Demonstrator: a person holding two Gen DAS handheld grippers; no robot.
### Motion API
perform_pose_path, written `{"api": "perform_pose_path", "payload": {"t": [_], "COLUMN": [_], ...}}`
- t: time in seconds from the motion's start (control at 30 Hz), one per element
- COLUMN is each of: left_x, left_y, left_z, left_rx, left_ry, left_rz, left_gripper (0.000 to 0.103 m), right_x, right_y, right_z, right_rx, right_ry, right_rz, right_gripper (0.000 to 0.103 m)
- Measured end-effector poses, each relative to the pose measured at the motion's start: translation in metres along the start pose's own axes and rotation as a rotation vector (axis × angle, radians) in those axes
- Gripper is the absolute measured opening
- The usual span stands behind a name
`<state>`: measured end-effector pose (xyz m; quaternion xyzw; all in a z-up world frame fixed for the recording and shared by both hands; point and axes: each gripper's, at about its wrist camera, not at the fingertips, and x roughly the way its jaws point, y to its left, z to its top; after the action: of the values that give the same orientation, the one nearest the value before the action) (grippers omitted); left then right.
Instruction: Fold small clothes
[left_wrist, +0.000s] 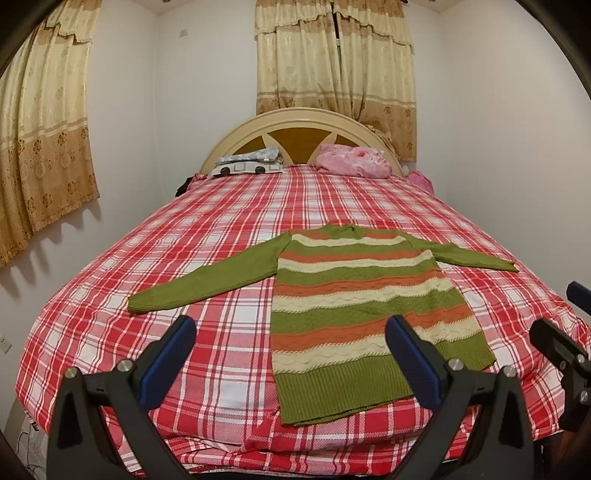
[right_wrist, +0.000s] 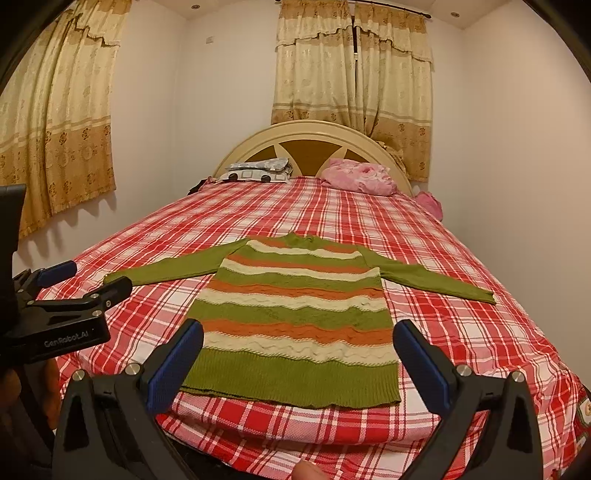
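A small knitted sweater (left_wrist: 354, 306) with green, orange and cream stripes lies flat on the bed, front up, hem toward me, both green sleeves spread out sideways. It also shows in the right wrist view (right_wrist: 295, 317). My left gripper (left_wrist: 291, 325) is open and empty, held above the bed's near edge, left of the sweater's hem. My right gripper (right_wrist: 299, 332) is open and empty, held above the hem. The left gripper shows at the left edge of the right wrist view (right_wrist: 74, 284), and the right gripper at the right edge of the left wrist view (left_wrist: 565, 325).
The bed has a red and white plaid sheet (left_wrist: 229, 229). A grey patterned pillow (left_wrist: 247, 164) and a pink bundle (left_wrist: 351, 160) lie by the cream headboard (left_wrist: 295, 118). Curtains (left_wrist: 332, 66) hang behind and to the left. White walls close both sides.
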<state>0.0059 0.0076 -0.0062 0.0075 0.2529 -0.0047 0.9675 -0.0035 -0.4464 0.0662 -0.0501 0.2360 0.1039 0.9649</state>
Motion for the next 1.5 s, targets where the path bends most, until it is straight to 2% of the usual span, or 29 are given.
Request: {"api": "perform_pose_path", "payload": {"t": [1.5], "left_x": [0.014], "left_y": [0.001], "left_z": [-0.005], "left_rx": [-0.004], "left_ry": [0.036], "left_rz": [0.001], "left_gripper": [0.103], "right_x": [0.009], "right_y": [0.005], "right_z": [-0.006], "right_rx": [-0.01], "right_ry": [0.02], "right_rz": [-0.001], "right_gripper": [0.102]}}
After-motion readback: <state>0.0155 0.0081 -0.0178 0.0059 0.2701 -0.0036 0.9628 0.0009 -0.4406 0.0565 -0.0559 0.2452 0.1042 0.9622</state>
